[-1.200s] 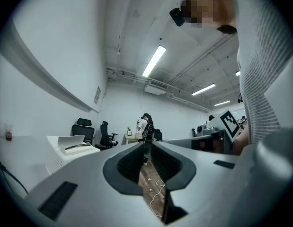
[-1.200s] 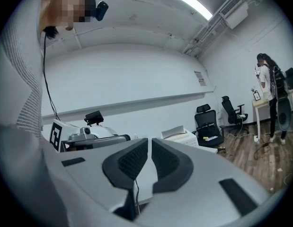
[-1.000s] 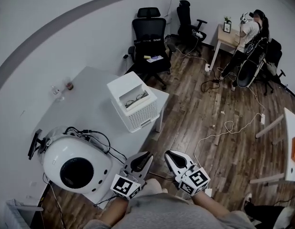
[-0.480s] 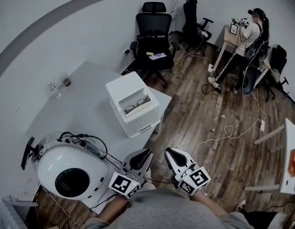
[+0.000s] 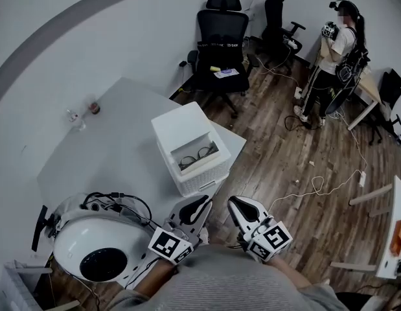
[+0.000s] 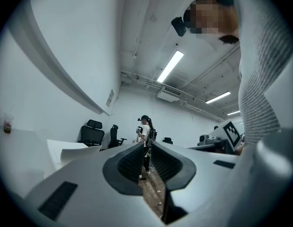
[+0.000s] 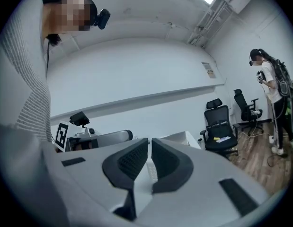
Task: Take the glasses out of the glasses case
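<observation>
Left tongs [image 5: 201, 205] and right tongs [image 5: 236, 205] are both clenched with nothing between them, side by side close to the holder's torso. Glasses [image 5: 199, 155] lie in the open top of the white case [image 5: 181, 125] on the surface [image 5: 116, 154], well ahead of both tongs, no contact. Only the head view shows the glasses. Right gripper view catches just the case's white corner. Left gripper view shows a standing person [image 6: 146, 135] on the wood floor [image 6: 153, 188].

The box [image 5: 181, 125] is set at the counter [image 5: 116, 151]'s right edge, with the glasses [image 5: 199, 155] laid in its top. A dome [image 5: 100, 251] is placed nearer, to its left. A chair [image 5: 221, 41] is stood behind the counter.
</observation>
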`<state>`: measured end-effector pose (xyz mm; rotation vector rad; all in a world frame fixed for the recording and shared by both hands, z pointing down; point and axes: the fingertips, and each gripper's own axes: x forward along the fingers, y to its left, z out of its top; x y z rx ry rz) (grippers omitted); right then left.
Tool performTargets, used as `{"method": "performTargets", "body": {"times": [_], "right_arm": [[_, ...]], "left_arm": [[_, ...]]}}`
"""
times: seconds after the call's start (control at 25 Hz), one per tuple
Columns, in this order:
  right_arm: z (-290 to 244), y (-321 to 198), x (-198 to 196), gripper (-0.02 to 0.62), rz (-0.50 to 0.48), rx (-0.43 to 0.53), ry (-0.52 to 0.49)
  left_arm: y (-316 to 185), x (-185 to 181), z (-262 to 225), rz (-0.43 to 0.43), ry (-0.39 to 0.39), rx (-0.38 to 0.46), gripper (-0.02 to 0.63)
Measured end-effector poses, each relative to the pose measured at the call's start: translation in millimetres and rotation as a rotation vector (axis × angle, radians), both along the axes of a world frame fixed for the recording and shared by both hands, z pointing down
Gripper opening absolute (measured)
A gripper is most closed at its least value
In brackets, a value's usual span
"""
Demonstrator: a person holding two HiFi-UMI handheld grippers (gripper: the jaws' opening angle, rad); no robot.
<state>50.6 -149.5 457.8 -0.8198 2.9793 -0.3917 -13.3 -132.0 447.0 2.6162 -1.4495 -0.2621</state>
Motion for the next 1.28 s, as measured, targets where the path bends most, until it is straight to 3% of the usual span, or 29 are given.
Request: {"method": "performTargets", "body": {"times": [0.4, 0.68, 0.92, 1.28], "right_arm": [[11, -51, -34, 0.015, -0.038, -0.005, 0.009], [16, -67, -54, 0.017, -0.162, -0.026, 0.02], [27, -74, -61, 0.017, -0.21, -0.048, 0.033], [38, -112, -62, 0.028, -0.151, -0.074, 0.037]], "left_arm": [[-33, -42, 5, -0.081, -0.039, -0.029, 0.054], [-56, -58, 9, -0.166, -0.088, -0.056, 0.054], [-74, -74, 12, -0.213, -0.117, -0.048, 0.054], [-77, -88, 17, -0.263, -0.112, -0.05, 0.054]]}}
